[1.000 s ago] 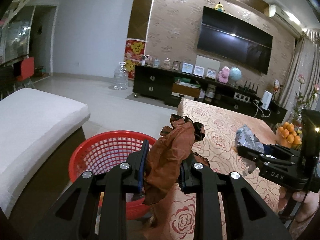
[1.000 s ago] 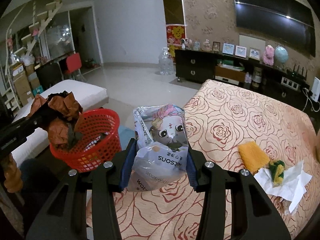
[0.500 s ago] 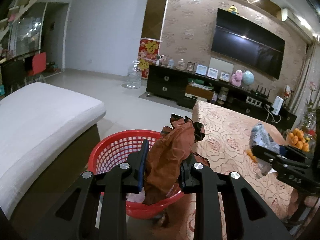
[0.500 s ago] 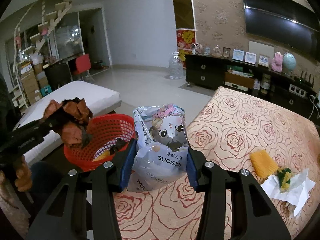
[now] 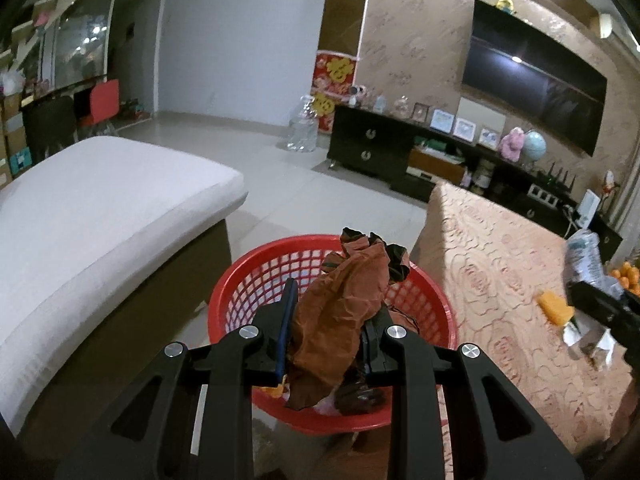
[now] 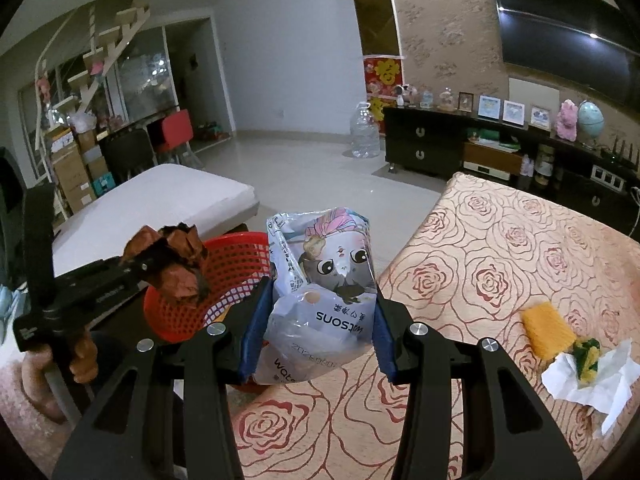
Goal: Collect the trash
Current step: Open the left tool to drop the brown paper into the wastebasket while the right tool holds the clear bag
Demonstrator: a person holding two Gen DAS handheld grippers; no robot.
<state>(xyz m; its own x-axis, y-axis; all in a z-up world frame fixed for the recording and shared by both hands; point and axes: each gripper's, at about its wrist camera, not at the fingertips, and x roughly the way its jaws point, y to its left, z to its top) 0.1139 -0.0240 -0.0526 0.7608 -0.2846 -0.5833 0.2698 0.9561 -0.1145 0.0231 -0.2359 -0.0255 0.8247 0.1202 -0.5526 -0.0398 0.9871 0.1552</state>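
Observation:
My left gripper (image 5: 330,312) is shut on a crumpled brown wrapper (image 5: 344,312) and hangs over the red mesh basket (image 5: 256,276), which stands on the floor by the table's edge with some scraps inside. The right wrist view shows the same wrapper (image 6: 176,264) above the basket (image 6: 236,264). My right gripper (image 6: 320,312) is shut on a white plastic bag (image 6: 324,276) printed with a cartoon cat, held above the table's near corner. On the rose-patterned tablecloth (image 6: 500,248) lie a yellow sponge (image 6: 546,330) and white crumpled paper (image 6: 592,380) with a green-yellow scrap.
A white cushioned bench (image 5: 100,200) stands left of the basket. A dark TV cabinet (image 5: 400,152) with frames and toys runs along the far wall under a television. A water jug (image 6: 364,132) stands on the tiled floor. Oranges (image 5: 628,276) sit at the table's right.
My left gripper has swung left and lower with the wrapper, from over the table edge to above the basket. The right gripper with the bag has shifted only slightly.

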